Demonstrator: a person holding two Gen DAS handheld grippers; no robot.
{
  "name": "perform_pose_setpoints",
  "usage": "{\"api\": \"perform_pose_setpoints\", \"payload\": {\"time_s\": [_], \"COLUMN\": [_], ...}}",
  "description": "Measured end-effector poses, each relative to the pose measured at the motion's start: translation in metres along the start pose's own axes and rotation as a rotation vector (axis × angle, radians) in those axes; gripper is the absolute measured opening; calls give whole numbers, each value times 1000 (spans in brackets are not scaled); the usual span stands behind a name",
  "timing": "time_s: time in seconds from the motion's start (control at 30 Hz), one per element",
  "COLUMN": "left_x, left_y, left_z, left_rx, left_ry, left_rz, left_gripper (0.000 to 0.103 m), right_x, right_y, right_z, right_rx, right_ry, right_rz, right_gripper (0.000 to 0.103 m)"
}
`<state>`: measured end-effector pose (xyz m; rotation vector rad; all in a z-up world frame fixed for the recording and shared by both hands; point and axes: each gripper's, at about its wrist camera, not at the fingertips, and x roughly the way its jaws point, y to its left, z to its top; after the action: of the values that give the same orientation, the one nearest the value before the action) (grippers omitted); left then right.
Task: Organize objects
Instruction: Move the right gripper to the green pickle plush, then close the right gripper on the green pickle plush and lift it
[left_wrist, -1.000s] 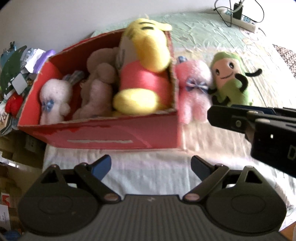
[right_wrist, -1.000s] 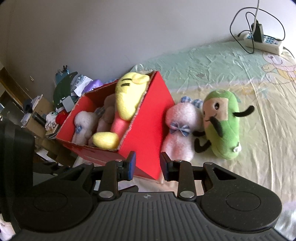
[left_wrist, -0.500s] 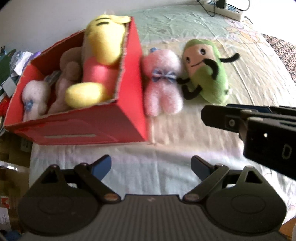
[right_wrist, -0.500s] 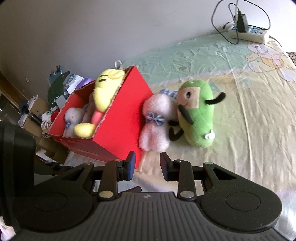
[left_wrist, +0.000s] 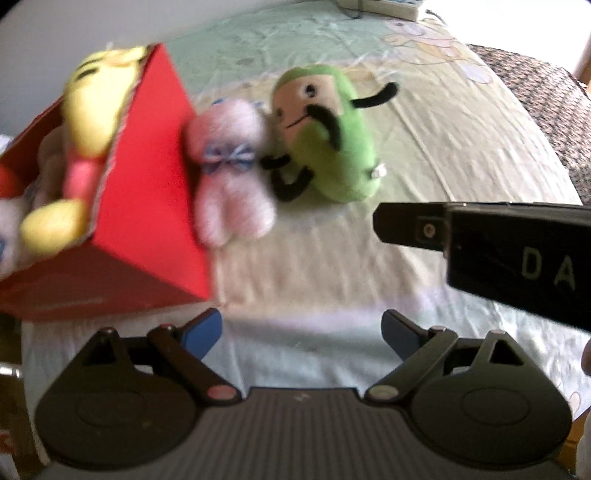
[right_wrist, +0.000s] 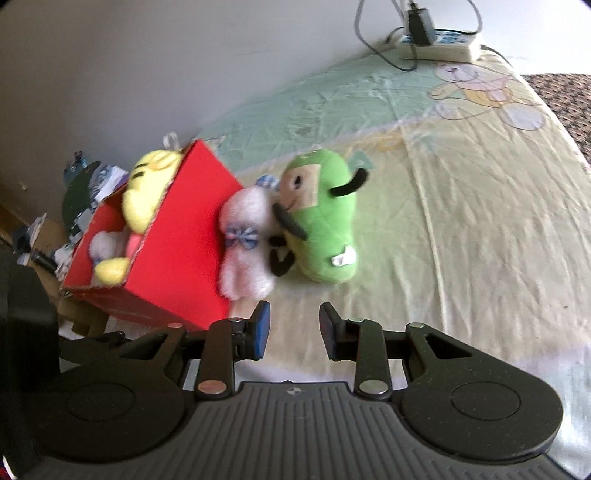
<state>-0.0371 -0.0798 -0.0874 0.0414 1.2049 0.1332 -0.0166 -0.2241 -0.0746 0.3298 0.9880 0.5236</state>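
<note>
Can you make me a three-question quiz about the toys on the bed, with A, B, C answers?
1. Where is the pink plush?
A. inside the red box
B. between the red box and the green plush
C. on the power strip

2. How many plush toys lie on the bed sheet outside the box?
A. two
B. four
C. none

3. What is the right hand-held gripper doing?
A. squeezing the green plush
B. clamped on the box
C. open, holding nothing

Answers:
1. B, the pink plush leans against the box's outer wall with the green plush on its other side.
2. A, only the pink and green ones are out; the yellow plush sits in the box.
3. C, its fingers stand apart with only sheet between them.
</note>
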Motion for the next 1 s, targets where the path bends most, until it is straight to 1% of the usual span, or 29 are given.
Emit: {"api": "perform_pose_setpoints", "payload": {"time_s": [0.2,0.33,0.43,0.47,0.5,0.6,0.73,0.83,0.9,0.93,1.0], "left_x": [6,10,14,14,15,22,38,51,57,60,65], "left_y": [-3,-3,-1,0,-1,-2,1,8,10,11,10], "left_z": [10,20,32,36,41,51,64,72,76,78,81], "left_rx": [15,41,43,45,52,71,61,41,34,34,33], "left_ry": [-71,-120,-154,-165,-180,-199,-183,-152,-140,-136,-126], "left_rz": [-76,-81,-110,-121,-131,-147,-160,-180,-188,-188,-194], "left_gripper": [95,95,95,95,95,95,95,95,95,95,95], "right_x": [0,9,16,18,21,32,49,59,64,67,72], "right_y": [-21,-37,-42,-44,-45,-49,-58,-58,-58,-58,-59], "right_z": [10,17,27,31,35,47,59,64,67,69,71], "right_rx": [63,132,161,170,181,188,228,221,208,203,204], "right_ry": [-20,-4,-11,-11,-11,-8,11,12,16,19,25], "right_rz": [-24,17,37,45,54,82,115,118,113,112,122], "right_gripper": [33,34,35,37,42,44,45,46,49,49,52]}}
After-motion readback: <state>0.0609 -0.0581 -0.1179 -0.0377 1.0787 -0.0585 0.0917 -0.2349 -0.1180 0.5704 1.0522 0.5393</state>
